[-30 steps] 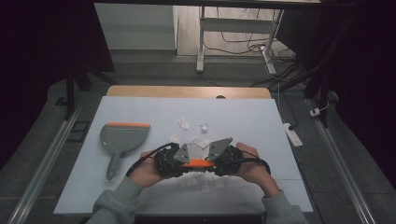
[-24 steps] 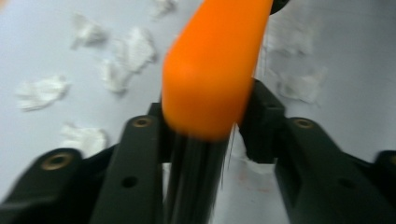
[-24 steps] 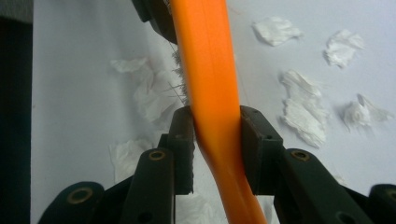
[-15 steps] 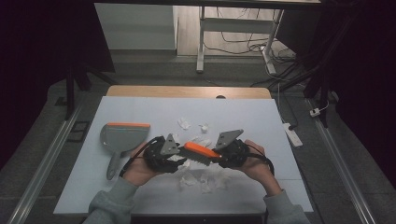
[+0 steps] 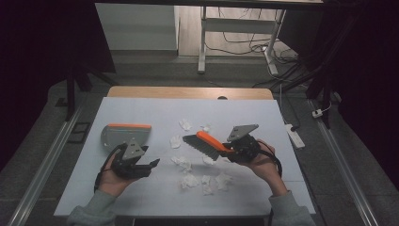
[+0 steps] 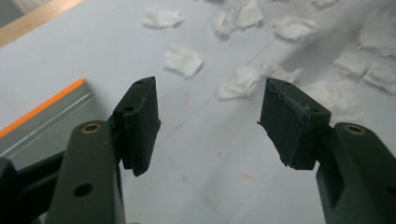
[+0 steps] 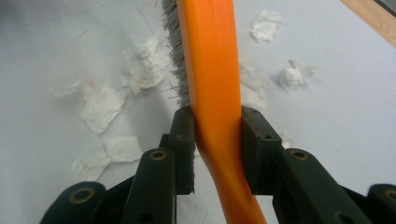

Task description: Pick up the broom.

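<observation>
An orange-handled brush [image 5: 205, 141] with grey bristles hangs above the white table [image 5: 263, 117], bristles pointing left. My right gripper [image 5: 229, 149] is shut on its handle; in the right gripper view my right gripper [image 7: 217, 119] clamps the orange brush [image 7: 208, 56] from both sides. My left gripper [image 5: 151, 163] hovers low at the front left, near the grey dustpan [image 5: 123, 134] with its orange edge. Its jaws have just been opening and nothing is between them. My left gripper [image 6: 210, 119] looks over the bare table, the dustpan [image 6: 39, 126] to its left. Several torn paper scraps [image 5: 188, 165] lie mid-table.
More paper scraps [image 6: 184, 60] lie spread ahead of the left jaws, and others [image 7: 100, 107] lie under the brush. A wooden strip [image 5: 188, 92] runs along the table's far edge. A white power strip [image 5: 294, 134] lies off the right side.
The left gripper let go of the brush, opened, and moved left toward the dustpan. The right gripper carried the brush a little to the right.
</observation>
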`<control>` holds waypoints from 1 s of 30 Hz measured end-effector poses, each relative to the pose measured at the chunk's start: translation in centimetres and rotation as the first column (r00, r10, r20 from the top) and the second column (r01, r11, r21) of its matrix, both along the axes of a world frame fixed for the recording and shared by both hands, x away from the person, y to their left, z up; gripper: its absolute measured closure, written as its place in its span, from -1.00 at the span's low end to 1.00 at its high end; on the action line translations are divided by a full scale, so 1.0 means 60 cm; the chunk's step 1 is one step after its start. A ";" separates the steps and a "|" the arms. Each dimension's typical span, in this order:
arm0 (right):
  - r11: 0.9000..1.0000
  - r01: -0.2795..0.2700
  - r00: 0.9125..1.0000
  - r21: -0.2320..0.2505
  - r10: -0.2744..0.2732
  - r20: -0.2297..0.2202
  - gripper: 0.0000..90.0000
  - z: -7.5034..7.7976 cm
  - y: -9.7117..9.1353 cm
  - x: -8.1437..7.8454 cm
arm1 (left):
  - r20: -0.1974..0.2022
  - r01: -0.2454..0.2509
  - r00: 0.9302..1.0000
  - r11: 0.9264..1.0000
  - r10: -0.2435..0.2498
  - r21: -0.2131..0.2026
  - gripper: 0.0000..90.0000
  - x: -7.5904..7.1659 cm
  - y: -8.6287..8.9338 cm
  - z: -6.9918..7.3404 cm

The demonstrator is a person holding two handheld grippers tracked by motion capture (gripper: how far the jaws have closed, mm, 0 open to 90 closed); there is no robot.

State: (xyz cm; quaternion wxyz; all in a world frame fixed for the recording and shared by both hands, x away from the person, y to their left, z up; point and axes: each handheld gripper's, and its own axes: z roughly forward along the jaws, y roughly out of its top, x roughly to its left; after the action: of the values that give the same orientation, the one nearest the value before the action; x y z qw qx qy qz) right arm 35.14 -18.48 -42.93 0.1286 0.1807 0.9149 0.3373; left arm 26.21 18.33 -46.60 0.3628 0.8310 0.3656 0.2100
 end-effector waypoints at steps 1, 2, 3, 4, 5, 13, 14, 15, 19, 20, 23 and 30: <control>1.000 0.009 1.000 0.008 -0.009 -0.004 0.53 0.000 -0.003 0.002 | 0.003 -0.012 1.000 1.000 0.012 0.001 -0.16 -0.005 0.007 -0.003; 1.000 0.015 1.000 0.013 -0.015 -0.010 0.53 -0.001 -0.006 0.004 | 0.006 -0.020 1.000 1.000 0.020 -0.002 -0.16 -0.011 0.014 -0.006; 1.000 0.020 1.000 0.017 -0.020 -0.011 0.53 -0.001 -0.008 0.006 | 0.007 -0.029 1.000 1.000 0.029 -0.005 -0.16 -0.016 0.022 -0.010; 0.999 0.025 1.000 0.021 -0.025 -0.015 0.53 -0.001 -0.010 0.008 | 0.007 -0.039 0.999 0.999 0.039 -0.013 -0.16 -0.021 0.030 -0.014; 0.999 0.031 0.999 0.024 -0.031 -0.017 0.53 -0.002 -0.012 0.009 | 0.007 -0.051 0.999 0.998 0.051 -0.030 -0.16 -0.026 0.038 -0.018; 0.993 0.109 0.994 0.034 -0.108 -0.021 0.53 -0.010 -0.026 0.023 | -0.036 -0.099 0.995 0.989 0.096 -0.107 -0.13 -0.040 0.085 -0.044; 0.992 0.120 0.993 0.034 -0.120 -0.015 0.53 -0.010 -0.029 0.024 | -0.034 -0.104 0.994 0.989 0.101 -0.108 -0.13 -0.041 0.088 -0.045; 0.989 0.140 0.990 0.042 -0.140 -0.014 0.53 -0.009 -0.031 0.024 | -0.035 -0.110 0.994 0.988 0.106 -0.109 -0.13 -0.042 0.091 -0.046; 0.982 0.183 0.983 0.048 -0.184 0.019 0.53 -0.006 -0.043 0.028 | -0.047 -0.136 0.990 0.985 0.132 -0.110 -0.13 -0.040 0.102 -0.054; 0.980 0.193 0.980 0.045 -0.195 0.029 0.53 -0.005 -0.045 0.029 | -0.050 -0.140 0.990 0.984 0.135 -0.110 -0.13 -0.039 0.103 -0.056; 0.975 0.220 0.974 0.039 -0.222 0.049 0.54 -0.005 -0.050 0.031 | -0.055 -0.137 0.990 0.985 0.132 -0.102 -0.13 -0.036 0.103 -0.059; 0.967 0.250 0.966 0.045 -0.252 0.051 0.54 -0.009 -0.058 0.037 | -0.053 -0.132 0.990 0.987 0.128 -0.093 -0.13 -0.036 0.100 -0.061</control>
State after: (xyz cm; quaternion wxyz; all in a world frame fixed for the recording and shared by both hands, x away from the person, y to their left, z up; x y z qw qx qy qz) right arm 37.38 -21.98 -43.48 0.1926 0.2878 0.8742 0.3405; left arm 24.03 24.32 -50.26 0.3793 0.7916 0.4373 0.1957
